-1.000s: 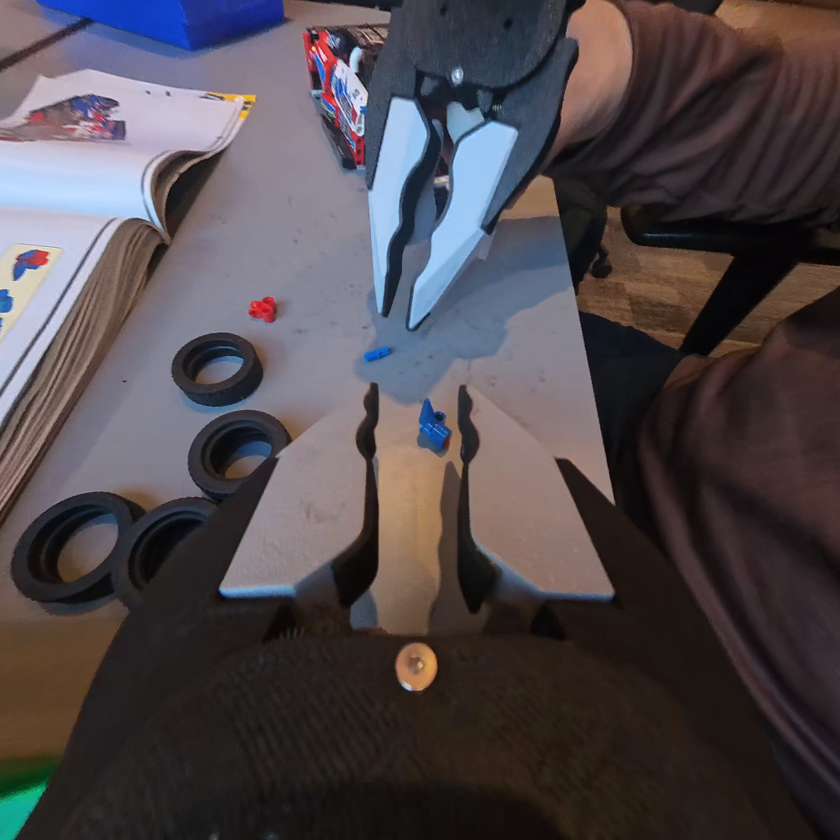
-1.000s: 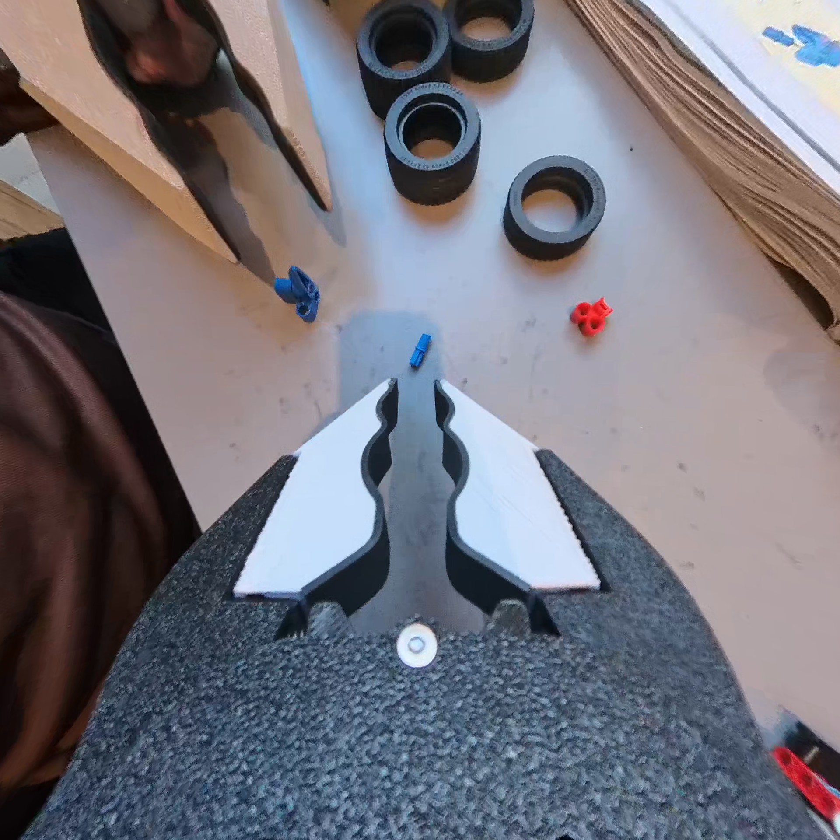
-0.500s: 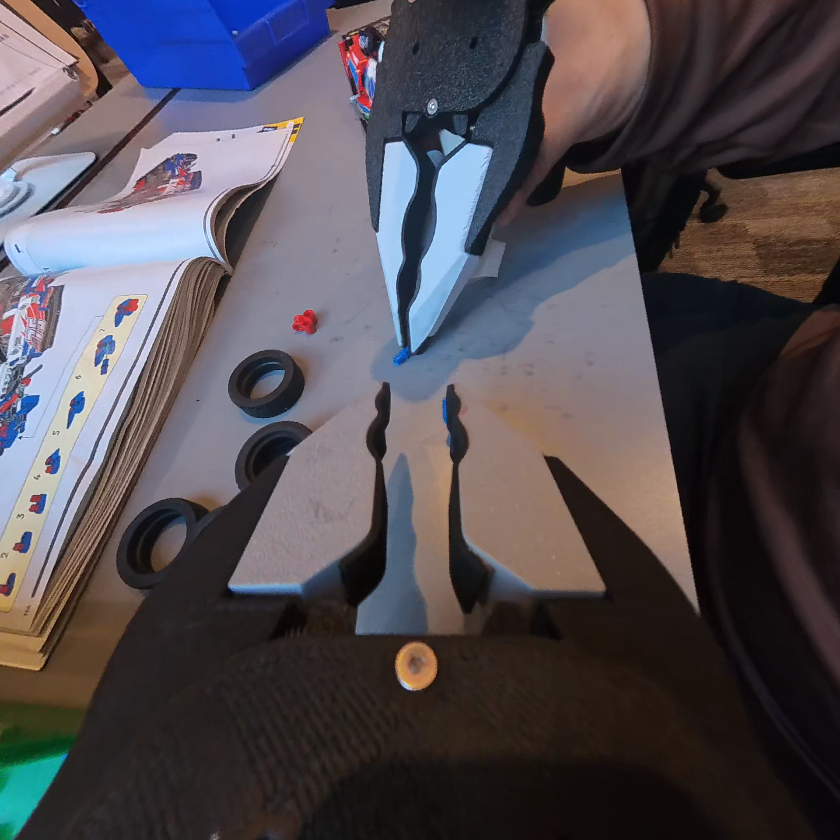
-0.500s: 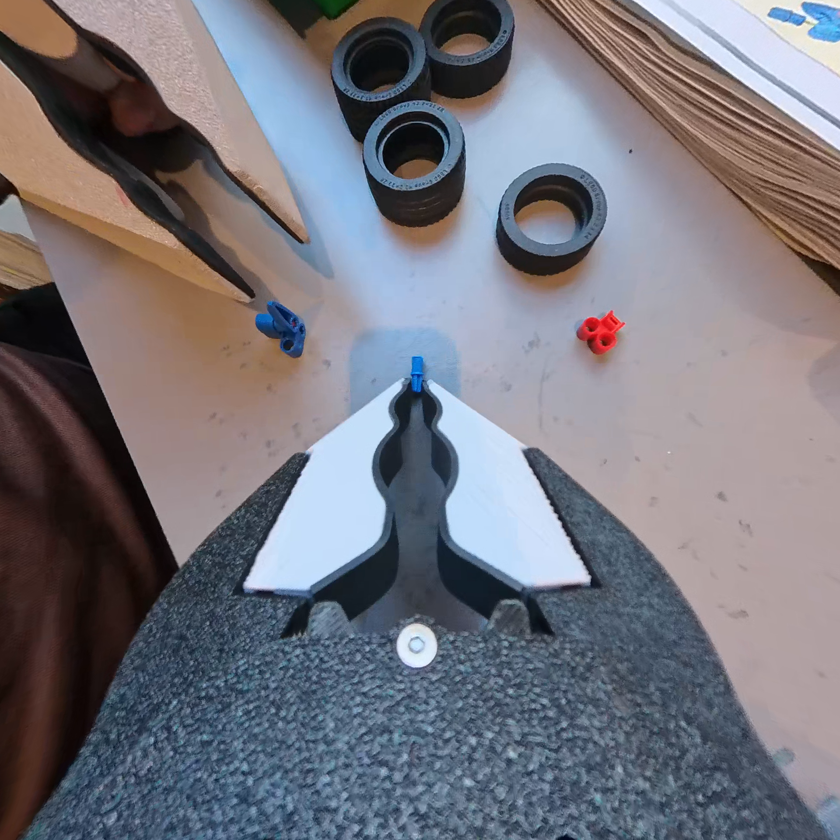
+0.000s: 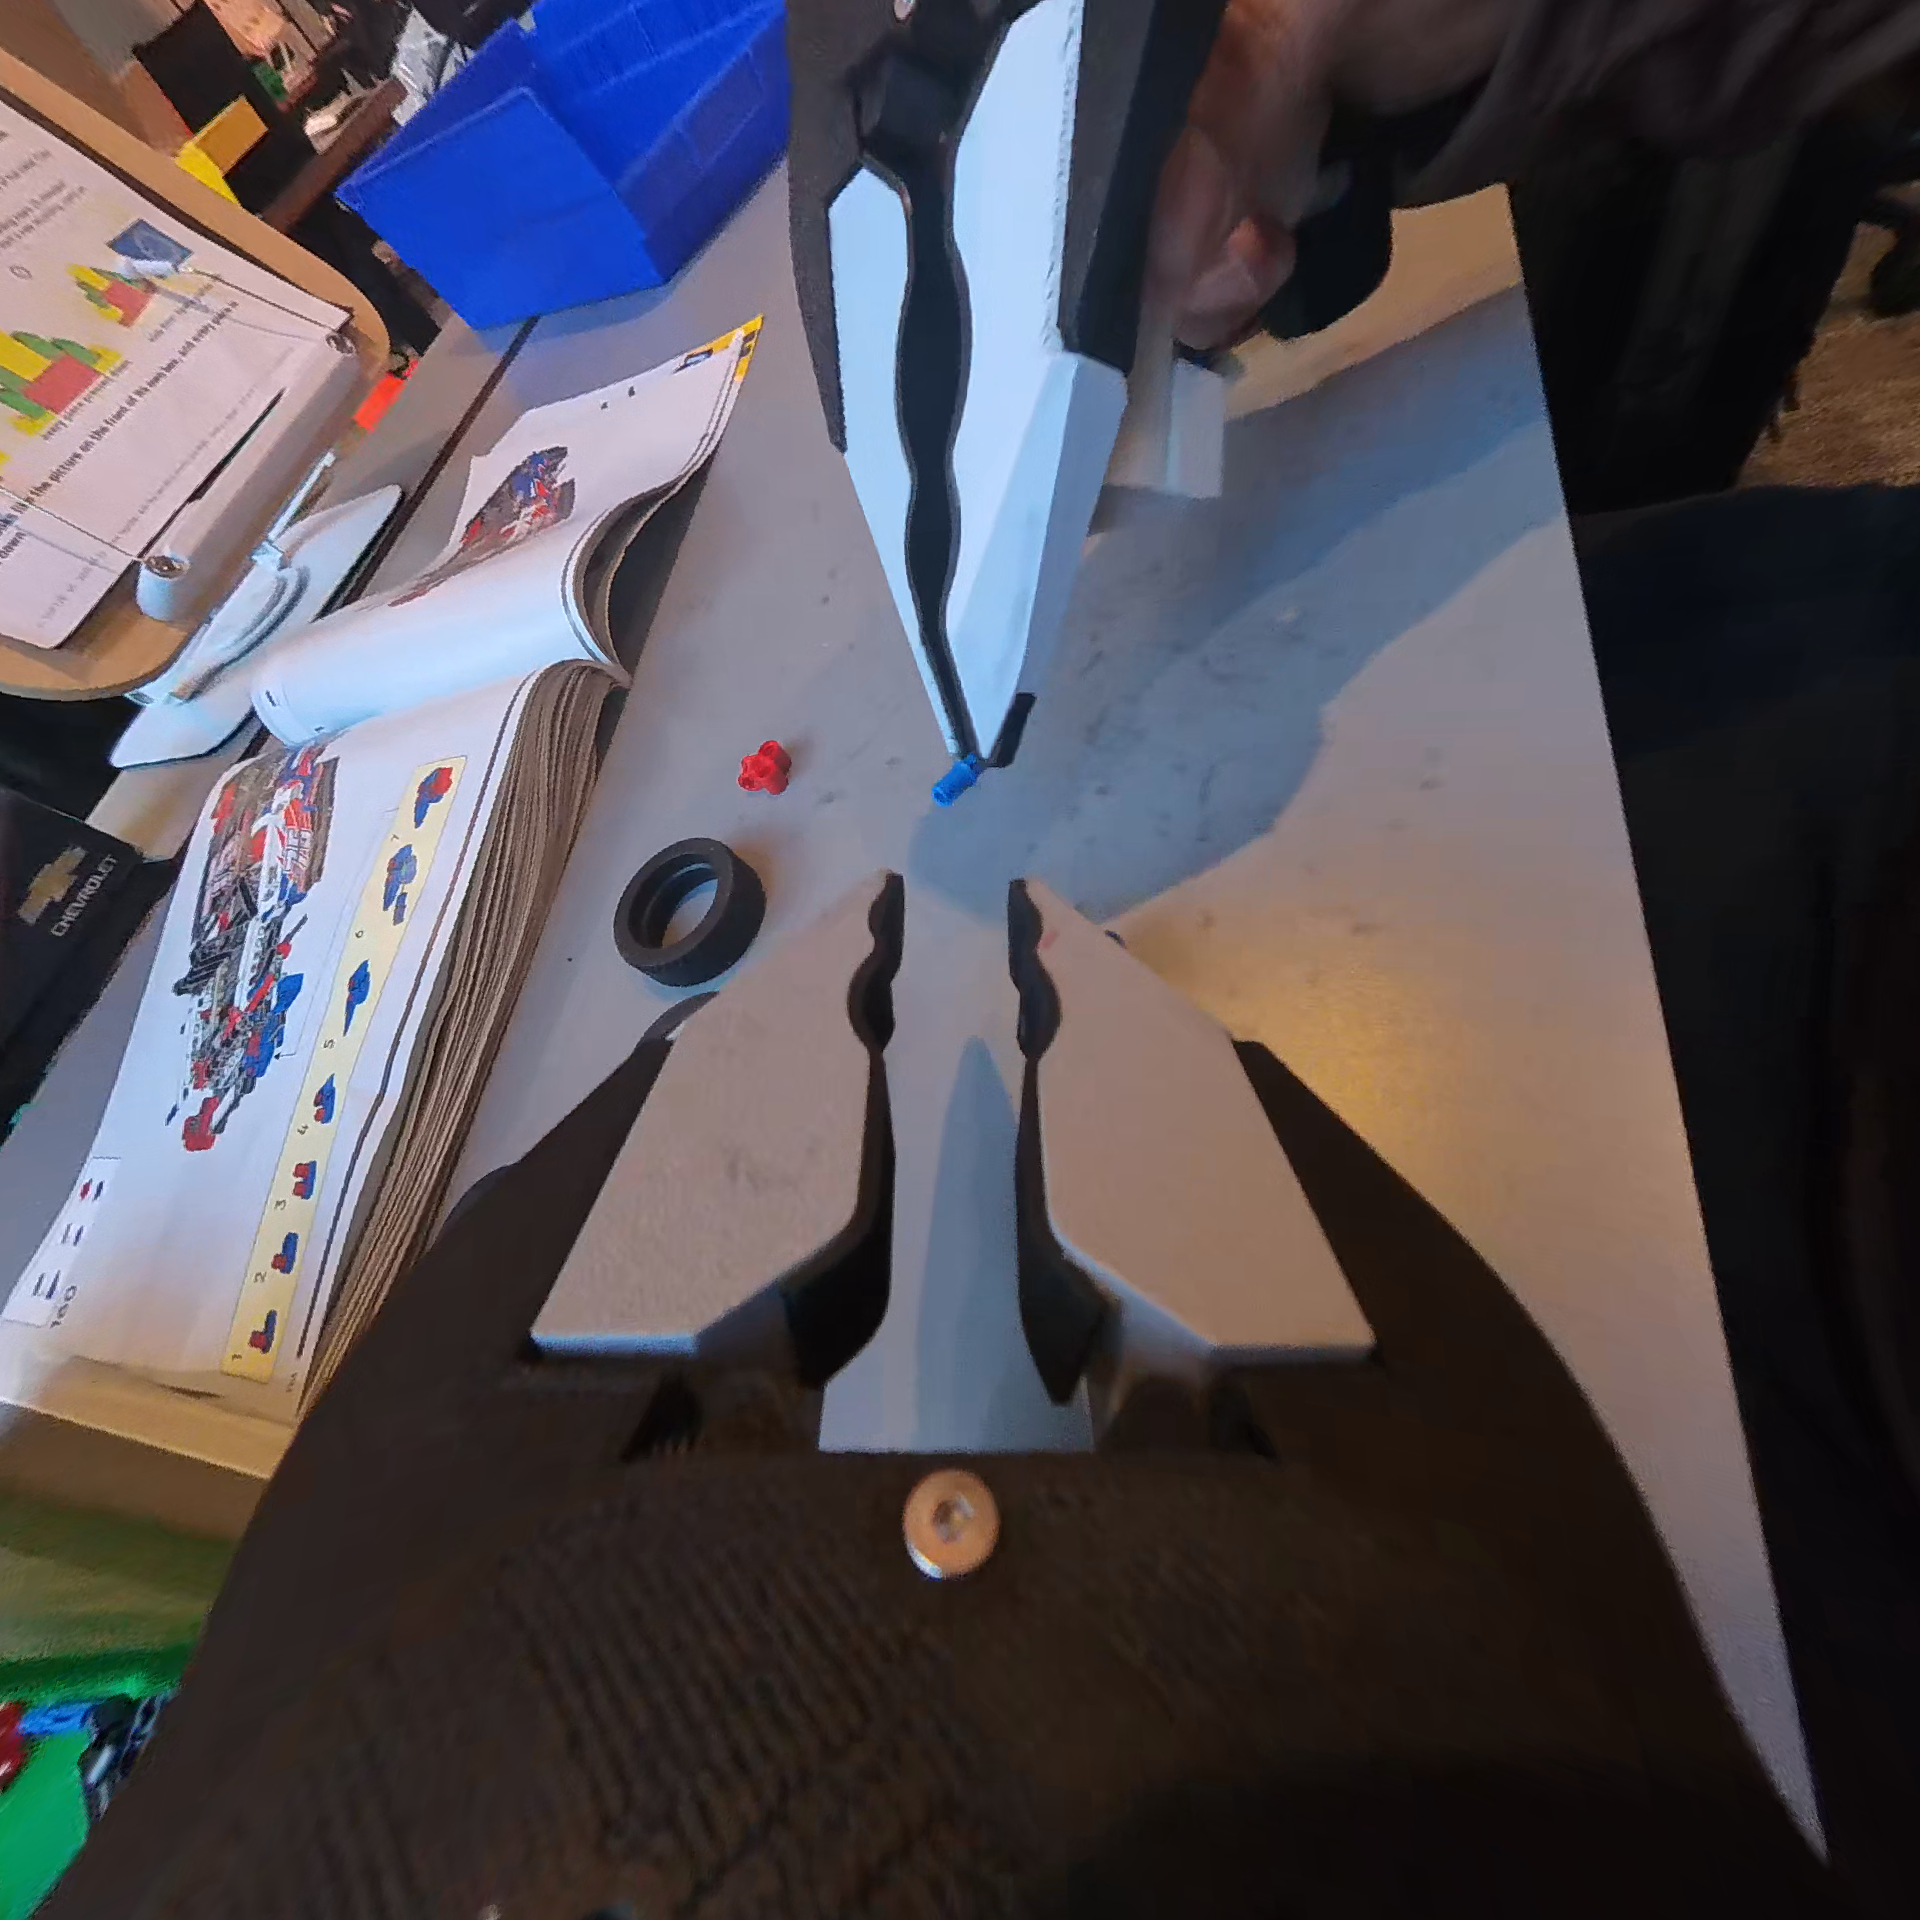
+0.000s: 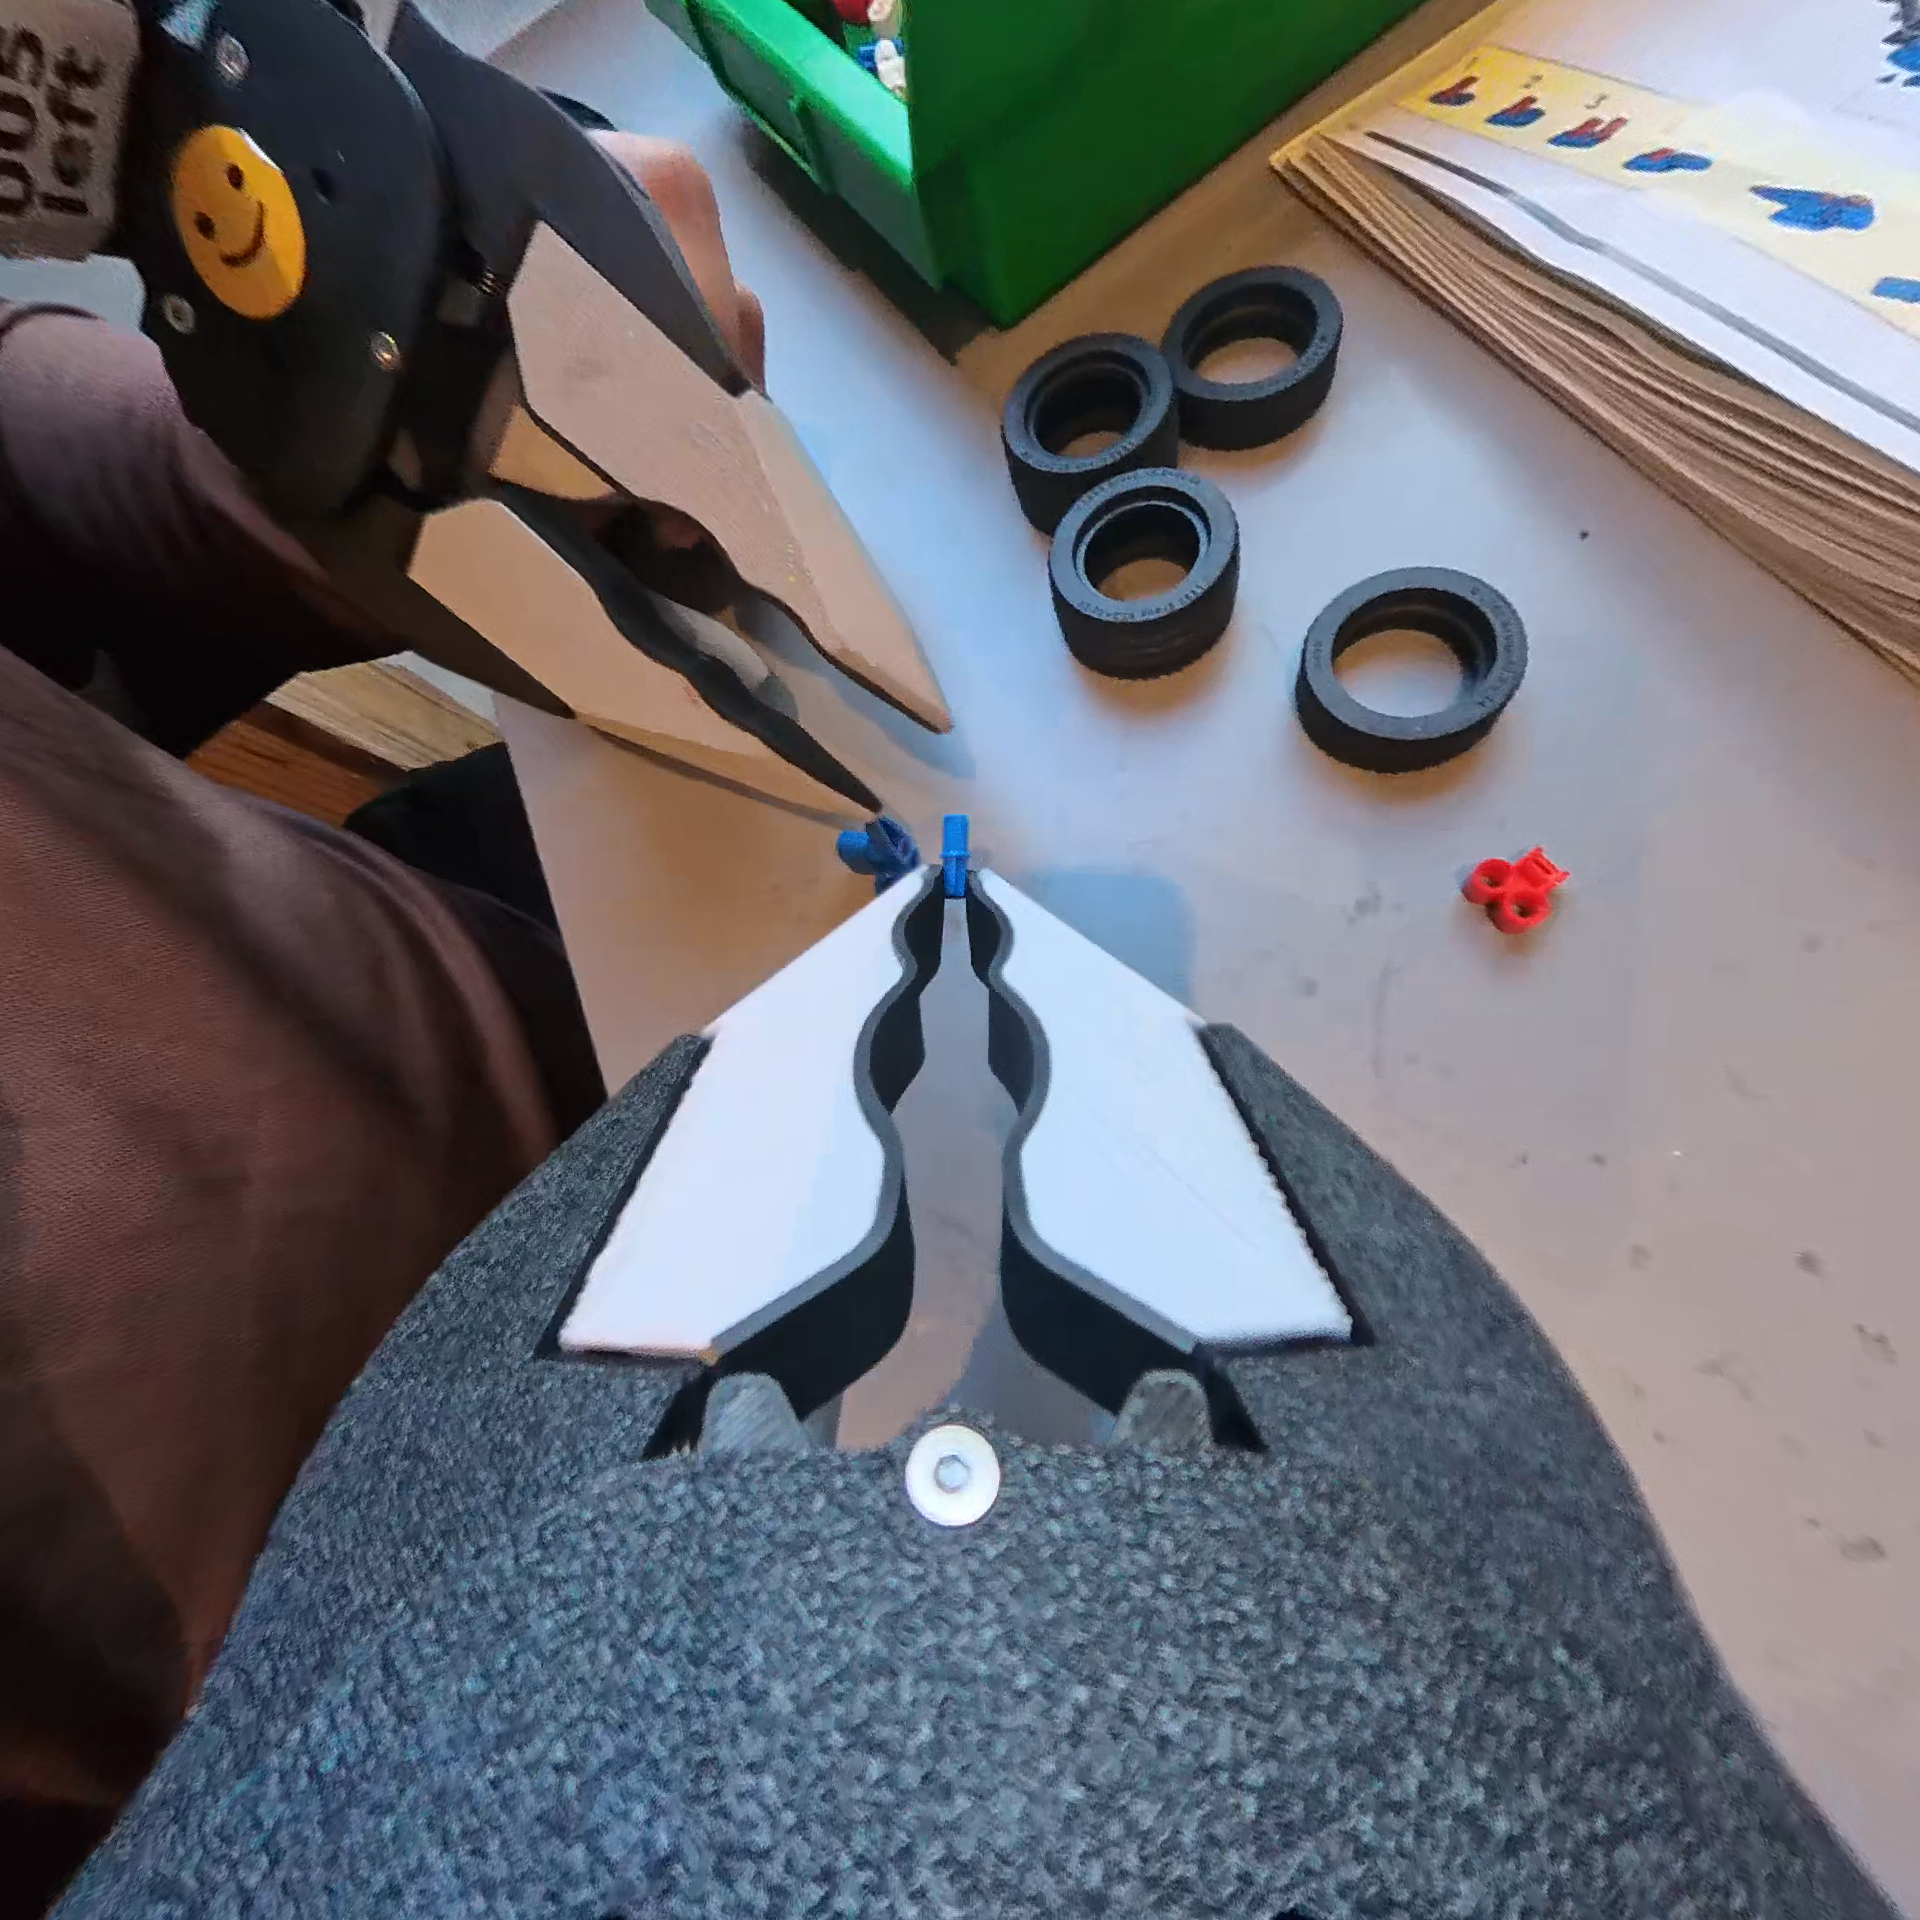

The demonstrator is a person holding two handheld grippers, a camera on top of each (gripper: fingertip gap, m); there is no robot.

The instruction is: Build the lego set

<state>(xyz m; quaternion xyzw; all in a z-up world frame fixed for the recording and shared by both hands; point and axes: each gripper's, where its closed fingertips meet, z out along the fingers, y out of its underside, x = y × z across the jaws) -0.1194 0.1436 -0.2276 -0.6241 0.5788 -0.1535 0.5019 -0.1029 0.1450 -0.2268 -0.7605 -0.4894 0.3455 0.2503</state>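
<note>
Two grippers were in play. The right gripper [image 6: 954, 883] was clenched on the small blue pin [image 6: 954, 844], pinched at the very fingertips with most of the pin projecting forward, clear of the grey table [image 6: 1558, 1195]. The left gripper [image 5: 954, 899] was released, jaws apart and holding nothing; the blue connector [image 6: 878, 850] lay on the table at the tip of its lower finger, just beside the pin. To do the step well, the left gripper would probably need to close squarely on the connector and hold it steady, so the pin could be aligned with its hole. So shallow a grip risked the pin pivoting.
</note>
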